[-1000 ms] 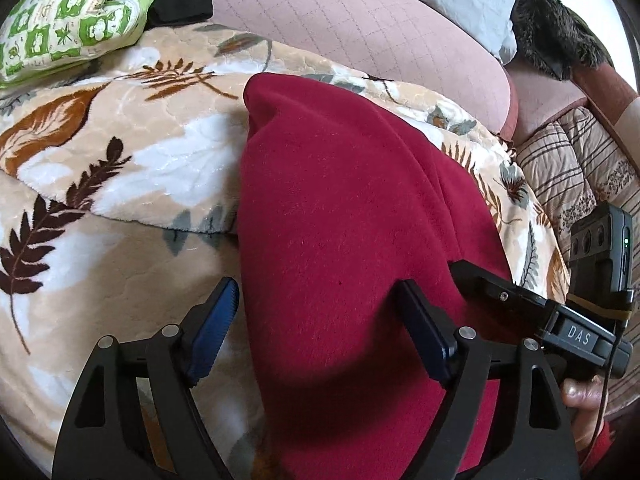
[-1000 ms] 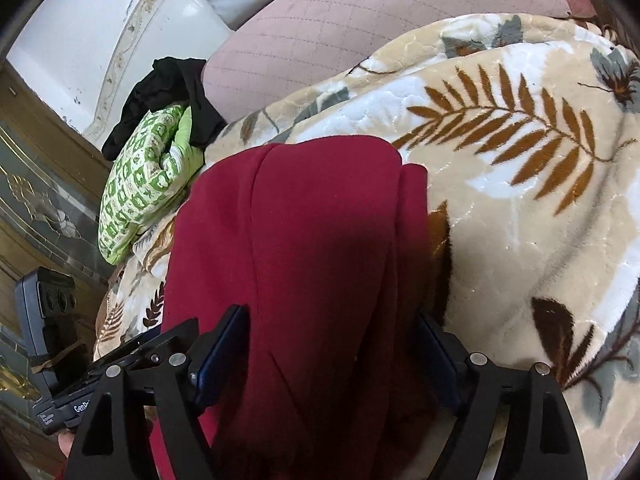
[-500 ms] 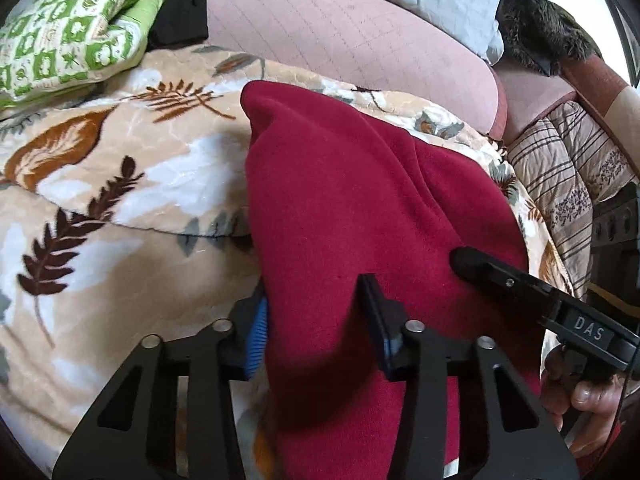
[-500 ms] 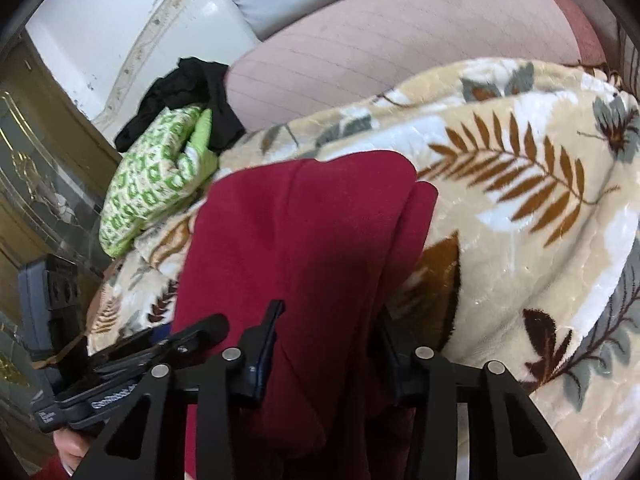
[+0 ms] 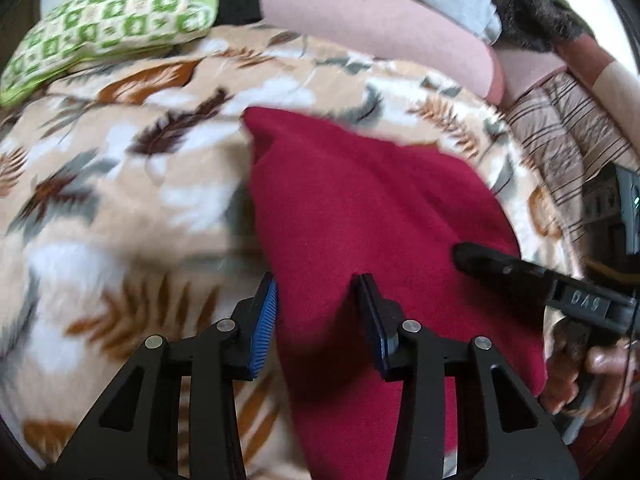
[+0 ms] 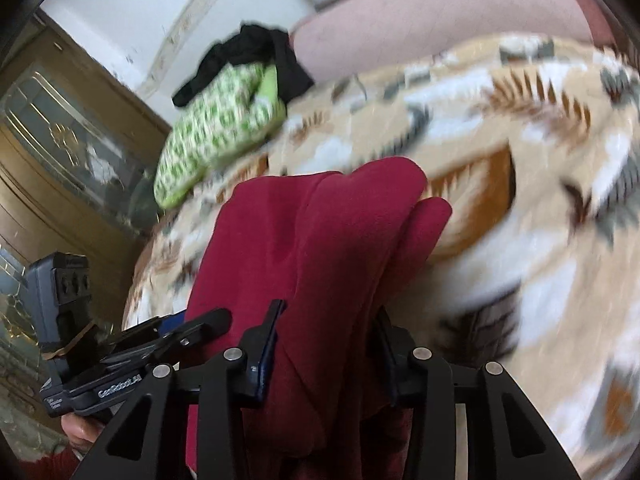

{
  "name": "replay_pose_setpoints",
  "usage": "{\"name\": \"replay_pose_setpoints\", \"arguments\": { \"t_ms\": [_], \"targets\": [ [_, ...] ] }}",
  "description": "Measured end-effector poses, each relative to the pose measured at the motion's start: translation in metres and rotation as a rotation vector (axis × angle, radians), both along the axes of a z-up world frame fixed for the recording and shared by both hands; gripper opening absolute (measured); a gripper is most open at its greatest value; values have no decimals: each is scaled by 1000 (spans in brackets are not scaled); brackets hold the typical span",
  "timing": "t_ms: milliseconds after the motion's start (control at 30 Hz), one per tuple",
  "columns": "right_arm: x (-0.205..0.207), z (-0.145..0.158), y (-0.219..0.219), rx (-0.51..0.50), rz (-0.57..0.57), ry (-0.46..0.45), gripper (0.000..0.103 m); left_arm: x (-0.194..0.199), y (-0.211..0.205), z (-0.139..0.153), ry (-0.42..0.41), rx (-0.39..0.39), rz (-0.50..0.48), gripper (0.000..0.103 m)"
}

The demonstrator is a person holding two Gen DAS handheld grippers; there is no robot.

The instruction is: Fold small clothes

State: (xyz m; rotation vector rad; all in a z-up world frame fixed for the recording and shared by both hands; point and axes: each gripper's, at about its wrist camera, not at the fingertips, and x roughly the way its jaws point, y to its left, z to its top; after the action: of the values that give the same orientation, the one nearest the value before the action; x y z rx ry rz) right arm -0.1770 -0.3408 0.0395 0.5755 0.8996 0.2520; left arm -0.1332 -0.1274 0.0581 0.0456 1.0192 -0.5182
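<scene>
A dark red fleece garment (image 5: 360,216) lies lengthwise on a leaf-patterned blanket (image 5: 120,200). My left gripper (image 5: 316,300) is shut on its near left edge, with cloth bunched between the blue pads. My right gripper (image 6: 328,332) is shut on the near right edge of the red garment (image 6: 320,240), which is lifted and creased into folds. The right gripper's finger (image 5: 500,264) shows in the left wrist view, on the garment's right side. The left gripper (image 6: 192,328) shows at the lower left of the right wrist view.
A green-and-white patterned pillow (image 5: 112,20) and a black garment (image 6: 248,52) lie at the far left of the bed. A pink quilted cushion (image 5: 380,36) runs along the back. A striped cover (image 5: 568,136) is to the right. A wooden cabinet (image 6: 60,152) stands on the left.
Both grippers closed on the garment's near edge and pulled it up and toward me. The far end has slid nearer, and the cloth has bunched into folds.
</scene>
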Motion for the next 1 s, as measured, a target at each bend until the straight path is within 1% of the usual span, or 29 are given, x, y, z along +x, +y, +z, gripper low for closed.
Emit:
{"name": "replay_pose_setpoints", "arguments": {
  "t_ms": [33, 67, 100, 167, 233, 267, 300, 367, 433, 500, 567, 600, 633, 733, 833, 867, 1000],
  "targets": [
    [-7, -4, 1, -38, -16, 26, 49, -4, 3, -2, -2, 5, 2, 40],
    [-11, -5, 1, -60, -24, 32, 52, -5, 6, -3, 3, -7, 6, 40],
    [-16, -3, -2, -80, -41, 33, 52, -6, 11, -1, 12, -14, 20, 40],
    [-30, 12, -11, -109, -94, 8, 52, -4, 14, 7, -4, -3, 46, 40],
    [-39, 30, -13, -129, -104, -44, 52, -4, 14, 17, -36, -7, 63, 40],
    [-42, 43, -6, -157, -72, -79, 52, -3, 13, 20, -42, -14, 63, 40],
    [-40, 49, -1, -180, -47, -93, 52, -1, 10, 23, -46, -18, 57, 40],
    [-37, 59, 23, -276, 39, -128, 50, 3, 1, 24, -57, 1, 46, 40],
    [-30, 55, 40, -340, 82, -122, 48, 6, -11, 19, -64, 37, 41, 40],
    [-19, 33, 51, -386, 103, -58, 45, 8, -21, 10, -64, 66, 31, 40],
    [-12, 7, 54, -424, 98, 5, 45, 9, -27, 2, -71, 97, 32, 40],
    [-11, 1, 53, -437, 90, 4, 45, 9, -29, -1, -86, 115, 35, 42],
    [-13, -1, 53, -442, 78, -20, 45, 9, -30, -1, -98, 124, 39, 43],
    [-18, 4, 49, -416, 60, -23, 45, 8, -28, 1, -100, 115, 51, 44],
    [-23, 14, 45, -384, 33, -22, 45, 4, -26, 6, -110, 119, 63, 44],
    [-28, 20, 43, -380, 13, -34, 45, 2, -25, 8, -118, 123, 67, 44],
    [-42, 40, 51, -420, -40, -67, 47, -7, -22, 17, -144, 135, 84, 44]
  ]
}}
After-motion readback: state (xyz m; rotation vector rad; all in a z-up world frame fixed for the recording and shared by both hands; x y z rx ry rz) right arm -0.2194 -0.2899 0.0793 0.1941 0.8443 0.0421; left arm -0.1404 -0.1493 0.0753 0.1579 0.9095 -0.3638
